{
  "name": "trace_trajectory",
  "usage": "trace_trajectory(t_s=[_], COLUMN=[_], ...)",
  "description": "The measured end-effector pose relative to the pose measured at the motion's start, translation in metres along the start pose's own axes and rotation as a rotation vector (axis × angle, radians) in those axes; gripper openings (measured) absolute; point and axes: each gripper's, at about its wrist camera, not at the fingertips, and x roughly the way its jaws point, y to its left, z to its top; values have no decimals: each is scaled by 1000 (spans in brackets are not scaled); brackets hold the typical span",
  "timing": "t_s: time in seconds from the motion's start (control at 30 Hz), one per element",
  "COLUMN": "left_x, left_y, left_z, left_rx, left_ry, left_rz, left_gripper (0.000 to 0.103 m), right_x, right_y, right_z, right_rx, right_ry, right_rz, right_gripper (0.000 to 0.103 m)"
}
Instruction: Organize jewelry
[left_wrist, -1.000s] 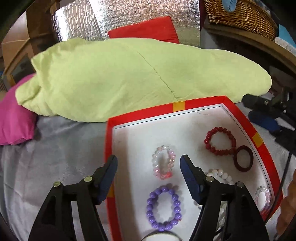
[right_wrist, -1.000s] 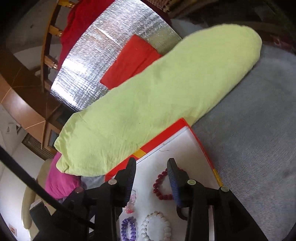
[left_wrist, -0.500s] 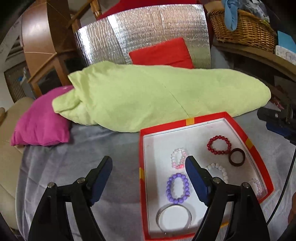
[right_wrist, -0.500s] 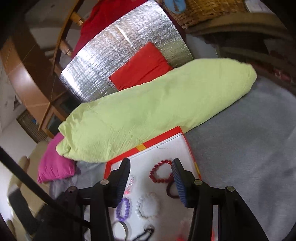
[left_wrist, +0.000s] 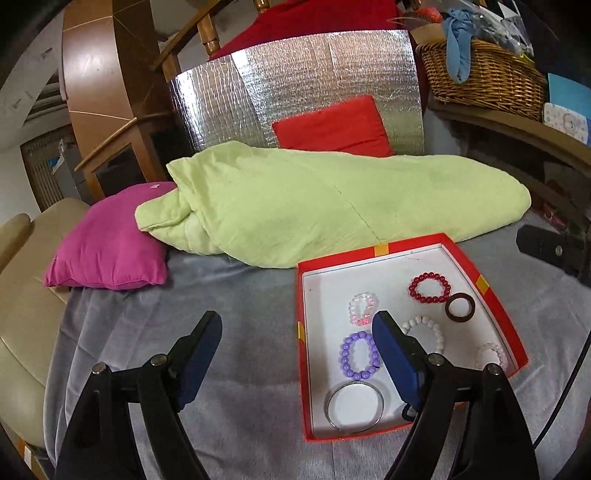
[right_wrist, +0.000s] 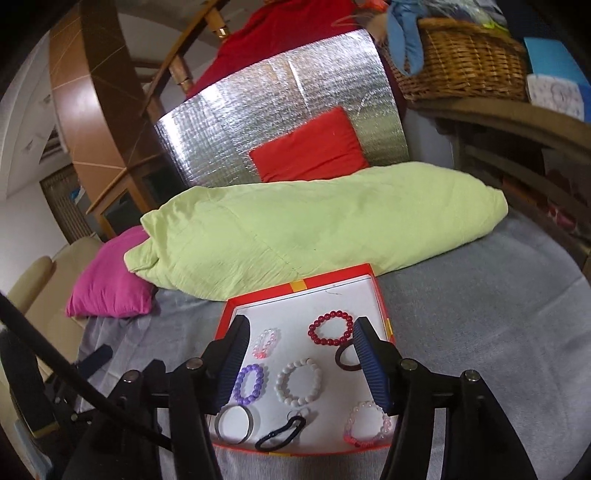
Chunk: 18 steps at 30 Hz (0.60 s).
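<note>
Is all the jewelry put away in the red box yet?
It looks nearly done. The red box already holds the red bead bracelet, white bracelet, purple bracelet, silver bangle and a black hair tie. Nothing is in hand: the left gripper and right gripper are both open and empty. No loose jewelry shows on the grey cover.

- No text, label, brand or number is showing clearly enough to read in either view.
- A small pale tag (left_wrist: 155, 185) is sitting on the pink pillow (left_wrist: 110, 243), but it is looking too small to read.
</note>
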Motion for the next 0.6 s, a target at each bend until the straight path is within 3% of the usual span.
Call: trace_trajectory(t_s=[0.17, 0.6], left_x=[-14, -55], left_y=[2, 9], left_z=[1, 1], left_rx=[-2, -21], left_ry=[-32, -74], left_rz=[38, 36], left_gripper=[90, 92], right_x=[-18, -64], right_y=[6, 18], right_z=[-4, -18], right_rx=[-41, -160], right_ry=[-25, -50], right_rz=[-23, -97], right_gripper=[63, 68])
